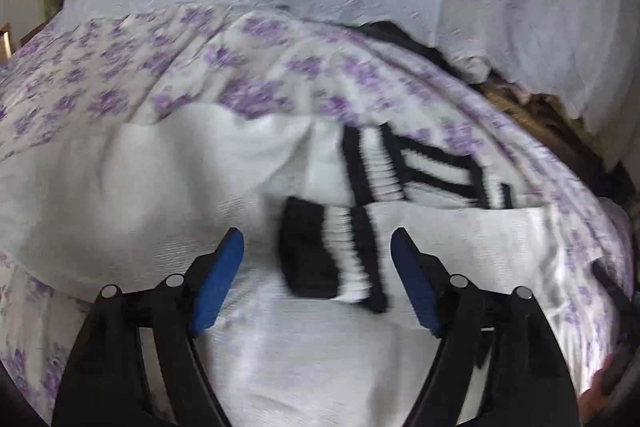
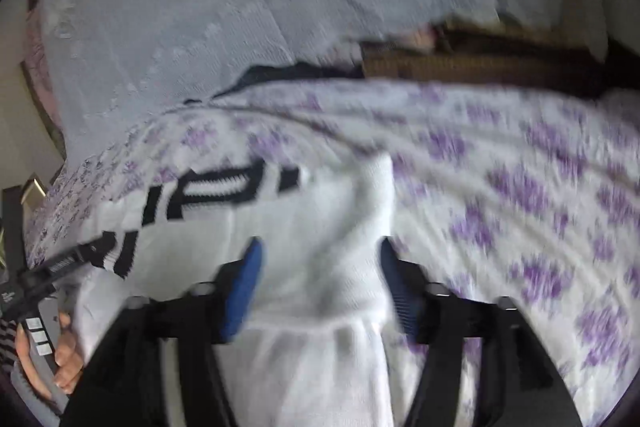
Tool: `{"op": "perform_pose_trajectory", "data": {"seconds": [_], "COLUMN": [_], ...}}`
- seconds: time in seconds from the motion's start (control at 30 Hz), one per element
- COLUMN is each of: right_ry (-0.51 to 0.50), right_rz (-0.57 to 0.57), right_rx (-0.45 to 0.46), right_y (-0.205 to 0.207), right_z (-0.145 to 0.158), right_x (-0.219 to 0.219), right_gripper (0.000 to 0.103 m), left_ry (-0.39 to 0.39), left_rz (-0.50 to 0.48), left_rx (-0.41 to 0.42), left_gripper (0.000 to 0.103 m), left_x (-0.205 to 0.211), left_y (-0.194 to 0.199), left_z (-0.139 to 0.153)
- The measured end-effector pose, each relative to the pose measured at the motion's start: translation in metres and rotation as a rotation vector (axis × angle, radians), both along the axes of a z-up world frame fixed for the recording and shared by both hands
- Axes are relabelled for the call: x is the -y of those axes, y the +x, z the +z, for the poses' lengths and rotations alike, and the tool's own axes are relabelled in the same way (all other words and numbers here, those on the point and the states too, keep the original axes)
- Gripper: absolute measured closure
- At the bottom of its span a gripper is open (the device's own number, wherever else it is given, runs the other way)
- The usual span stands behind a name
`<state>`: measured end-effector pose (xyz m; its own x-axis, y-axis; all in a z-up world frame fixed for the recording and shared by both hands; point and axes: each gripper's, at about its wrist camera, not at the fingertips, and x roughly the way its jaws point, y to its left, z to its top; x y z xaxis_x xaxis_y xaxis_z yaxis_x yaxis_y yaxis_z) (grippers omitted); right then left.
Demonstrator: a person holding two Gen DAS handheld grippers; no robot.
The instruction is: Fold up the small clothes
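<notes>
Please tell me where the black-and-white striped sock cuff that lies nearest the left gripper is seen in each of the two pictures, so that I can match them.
Left wrist view: the striped sock cuff lies low in the centre, between the open fingers of the left gripper.
Right wrist view: the same cuff is at the left edge, just beyond the left gripper's tip.
Shared landmark: the purple-flowered bedsheet.

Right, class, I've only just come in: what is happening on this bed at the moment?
A person is folding white socks with black stripes on a bedspread printed with purple flowers, holding a two-finger claw in each hand. The left claw stands open over the striped cuff of one sock, not pressing on it. The right claw is also open, with the plain white end of a sock lying loose between its fingers. Neither claw is gripping anything right now. The pictures are blurred.
</notes>
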<state>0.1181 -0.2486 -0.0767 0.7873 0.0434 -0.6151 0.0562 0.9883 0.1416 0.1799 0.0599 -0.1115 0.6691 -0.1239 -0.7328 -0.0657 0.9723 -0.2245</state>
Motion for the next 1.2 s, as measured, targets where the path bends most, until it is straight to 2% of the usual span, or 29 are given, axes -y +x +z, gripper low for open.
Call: {"op": "perform_pose_trajectory", "data": {"seconds": [0.1, 0.13, 0.17, 0.2, 0.27, 0.37, 0.4, 0.43, 0.47, 0.53, 0.63, 0.7, 0.77, 0.8, 0.87, 0.93, 1.0, 1.13, 1.2], "right_ry": [-0.052, -0.051, -0.033, -0.022, 0.028, 0.068, 0.083, 0.094, 0.113, 0.170, 0.211, 0.300, 0.391, 0.438, 0.530, 0.543, 0.513, 0.495, 0.501], "right_rz": [0.012, 0.010, 0.018, 0.023, 0.019, -0.008, -0.009, -0.014, -0.025, -0.029, -0.040, -0.063, -0.158, -0.191, -0.233, -0.220, -0.195, -0.163, -0.166], "right_rx": [-0.043, -0.109, -0.225, -0.220, -0.133, -0.010, -0.008, -0.020, -0.072, -0.217, -0.137, -0.092, -0.020, 0.005, 0.028, 0.034, 0.017, -0.014, -0.017], "right_y": [0.022, 0.031, 0.044, 0.047, 0.035, 0.013, 0.010, 0.010, 0.014, 0.026, 0.014, 0.004, -0.014, -0.023, -0.037, -0.043, -0.050, -0.051, -0.053], "right_z": [-0.017, -0.034, -0.062, -0.064, -0.046, -0.036, -0.035, -0.036, -0.046, -0.067, -0.059, -0.059, -0.059, -0.059, -0.065, -0.067, -0.067, -0.068, -0.069], "right_x": [-0.012, -0.009, -0.004, -0.002, 0.005, 0.016, 0.020, 0.022, 0.027, 0.033, 0.040, 0.056, 0.081, 0.091, 0.110, 0.112, 0.105, 0.101, 0.103], "right_gripper": [0.017, 0.017, 0.014, 0.015, 0.014, 0.013, 0.007, 0.003, 0.003, 0.003, 0.003, 0.003, 0.003, 0.003, 0.003, 0.003, 0.003, 0.003, 0.003], "left_ry": [-0.036, -0.039, -0.037, -0.031, -0.007, 0.015, 0.015, 0.008, -0.004, -0.026, -0.056, -0.082, -0.122, -0.153, -0.274, -0.414, -0.475, -0.400, -0.393], "left_rz": [0.018, 0.018, 0.017, 0.016, 0.016, 0.009, 0.002, 0.001, 0.000, 0.016, 0.081, 0.141, 0.232, 0.271, 0.345, 0.396, 0.412, 0.451, 0.471], "left_rx": [-0.046, -0.044, -0.046, -0.049, -0.051, -0.035, -0.033, -0.032, -0.029, -0.021, -0.015, -0.011, -0.018, -0.027, -0.058, -0.087, -0.081, -0.067, -0.067], "left_gripper": [0.030, 0.030, 0.030, 0.030, 0.031, 0.031, 0.031, 0.030, 0.029, 0.025, 0.019, 0.012, 0.012, 0.012, 0.012, 0.012, 0.012, 0.012, 0.012], "left_x": [-0.010, -0.012, -0.013, -0.013, -0.010, -0.009, -0.011, -0.014, -0.019, -0.036, -0.077, -0.111, -0.152, -0.170, -0.212, -0.244, -0.258, -0.271, -0.280], "left_y": [0.008, 0.008, 0.009, 0.010, 0.011, 0.002, -0.002, -0.007, -0.011, -0.024, -0.051, -0.070, -0.087, -0.092, -0.096, -0.093, -0.087, -0.068, -0.059], "left_z": [-0.009, -0.009, -0.010, -0.011, -0.012, -0.006, -0.002, 0.001, 0.005, 0.011, 0.016, 0.017, 0.012, 0.008, -0.007, -0.025, -0.031, -0.025, -0.028]}}
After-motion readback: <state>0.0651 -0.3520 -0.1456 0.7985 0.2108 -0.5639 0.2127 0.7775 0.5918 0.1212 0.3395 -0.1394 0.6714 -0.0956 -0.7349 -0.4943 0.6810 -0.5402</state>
